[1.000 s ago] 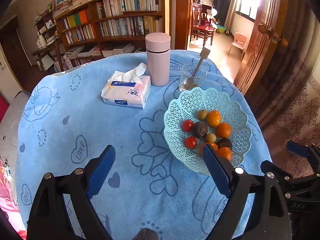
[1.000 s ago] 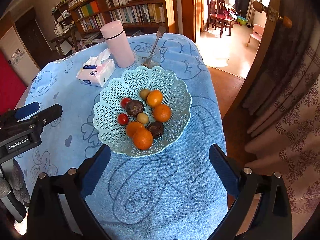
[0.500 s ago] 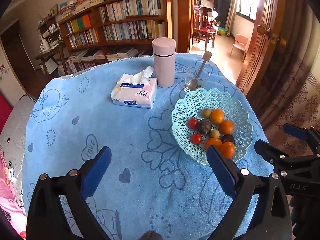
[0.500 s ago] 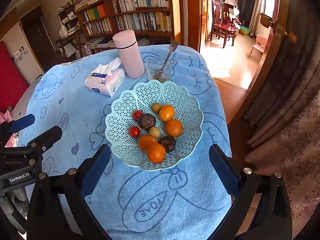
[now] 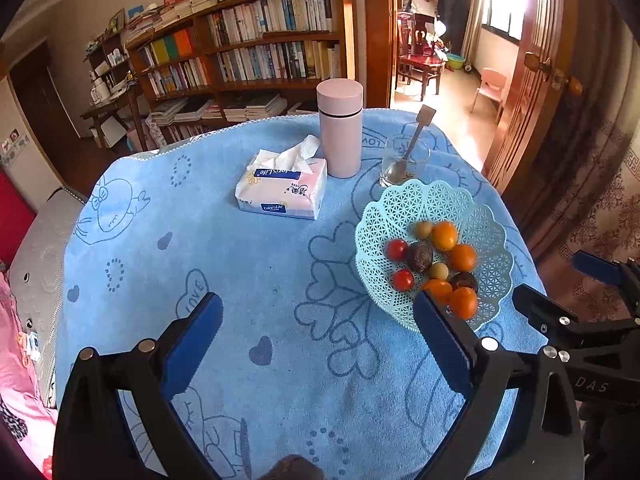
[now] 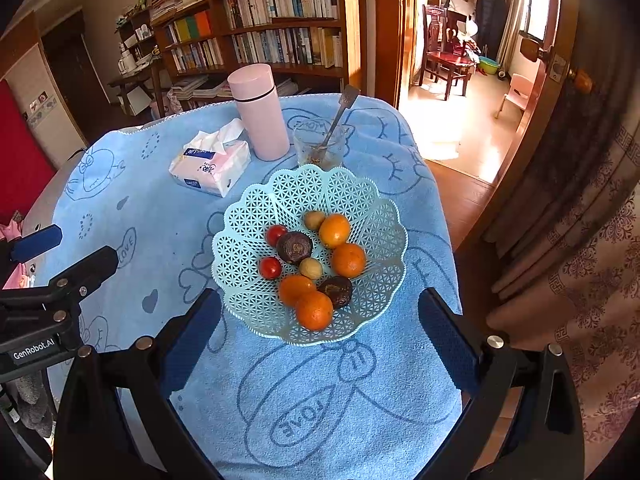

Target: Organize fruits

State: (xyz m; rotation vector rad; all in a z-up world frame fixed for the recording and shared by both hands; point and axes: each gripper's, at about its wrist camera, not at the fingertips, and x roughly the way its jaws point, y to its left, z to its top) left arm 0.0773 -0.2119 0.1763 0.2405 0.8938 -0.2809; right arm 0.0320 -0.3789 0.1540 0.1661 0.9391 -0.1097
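Left wrist: left gripper (image 5: pixel 316 344) hanging wide open after widening, jaws empty; basket (image 5: pixel 384 216) of fruits (image 5: pixel 444 236) sitting at two o'clock.
Right wrist: right gripper (image 6: pixel 320 340) gaping, empty; basket (image 6: pixel 360 188) lying at twelve o'clock.

Matt perforated plastic basket (image 6: pixel 372 216), glossy-skinned fruit (image 6: pixel 348 260), on a soft terry cloth (image 6: pixel 304 408).

You have four oranges (image 6: pixel 348 260), two tomatoes (image 6: pixel 270 268), two dark fruits (image 6: pixel 295 247) and two small yellowish fruits (image 6: pixel 311 269) in the basket (image 6: pixel 360 196).
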